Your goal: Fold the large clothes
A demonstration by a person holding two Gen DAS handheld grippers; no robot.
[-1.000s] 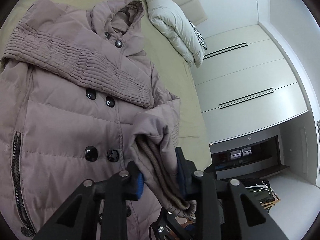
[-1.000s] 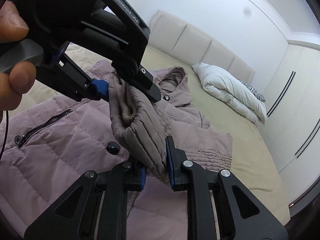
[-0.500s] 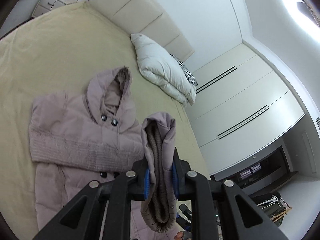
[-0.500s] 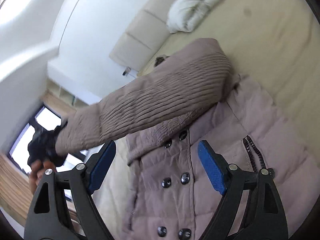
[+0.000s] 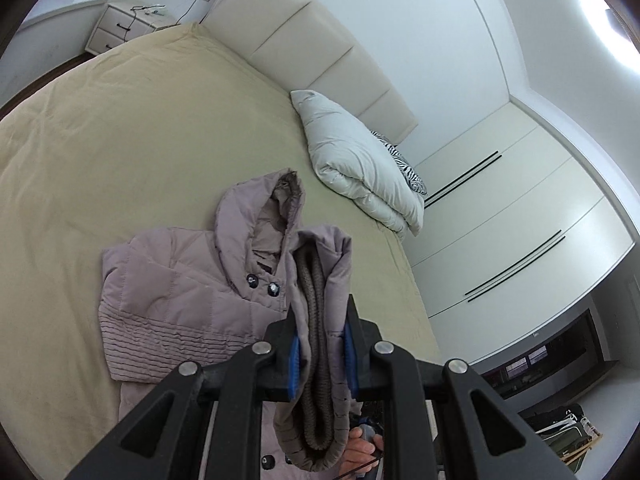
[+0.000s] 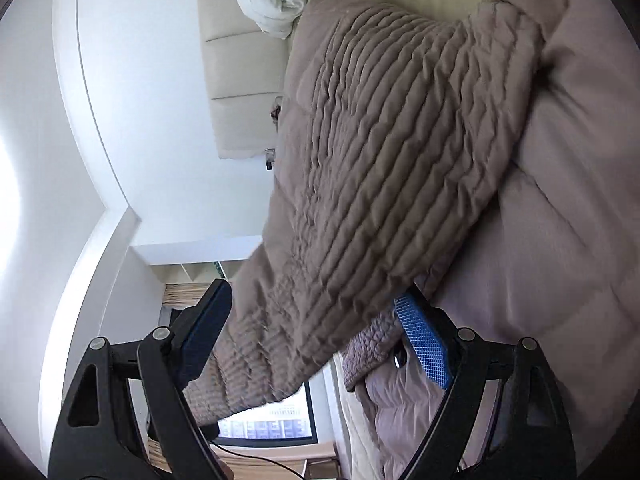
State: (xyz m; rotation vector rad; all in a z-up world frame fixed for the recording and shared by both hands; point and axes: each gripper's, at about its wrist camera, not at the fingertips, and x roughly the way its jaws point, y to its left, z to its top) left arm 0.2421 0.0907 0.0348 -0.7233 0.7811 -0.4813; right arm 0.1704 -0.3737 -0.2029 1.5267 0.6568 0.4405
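Observation:
A mauve hooded puffer coat (image 5: 176, 292) lies front up on the beige bed (image 5: 120, 140), one sleeve folded across its chest. My left gripper (image 5: 320, 354) is shut on the other sleeve's cuff (image 5: 318, 380), with its knitted lining showing, and holds it high above the coat. In the right wrist view that lifted sleeve (image 6: 380, 160) stretches up between the wide-open fingers of my right gripper (image 6: 320, 340); the jaws stand apart around the sleeve without pinching it. The coat body (image 6: 560, 240) lies on the right.
A folded white duvet (image 5: 356, 160) lies by the padded headboard (image 5: 312, 60). A nightstand (image 5: 128, 24) stands at the far left corner. White wardrobe doors (image 5: 520, 240) line the right side. A hand (image 5: 360, 446) shows below the cuff.
My left gripper has lifted the sleeve cuff high above the coat. My right gripper let go of the sleeve, opened wide, and now has the lifted sleeve between its fingers.

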